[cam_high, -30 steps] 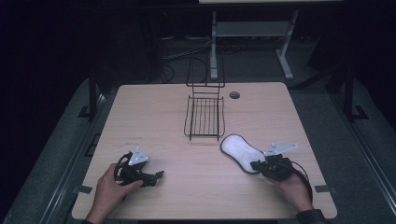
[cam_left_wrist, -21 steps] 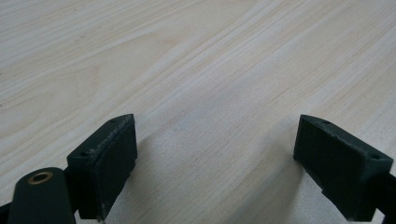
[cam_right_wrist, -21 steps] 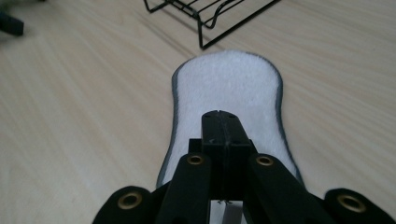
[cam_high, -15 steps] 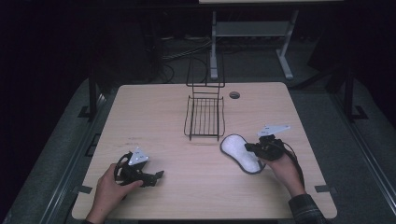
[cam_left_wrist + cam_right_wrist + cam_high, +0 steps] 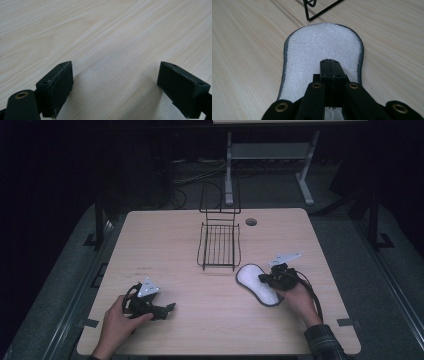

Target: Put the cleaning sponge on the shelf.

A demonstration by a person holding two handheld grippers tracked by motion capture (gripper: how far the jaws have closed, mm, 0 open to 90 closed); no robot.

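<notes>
Pale wood-grain counter (image 5: 165, 250) stands in a dark room, cables and a white metal frame (image 5: 267, 160) on the floor behind. No writing is legible. Near its middle sits a black wire basket (image 5: 219, 246). The white, grey-edged fleecy insole (image 5: 322, 52) lies flat just beside it, under the right gripper (image 5: 331, 65), jaws pressed together. The left gripper (image 5: 115, 85) rests wide apart.

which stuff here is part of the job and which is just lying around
In the job:
white pad
right gripper, fingers shut, over the pad
wire rack, close by the pad

Lying about:
left gripper, open on bare table
</notes>
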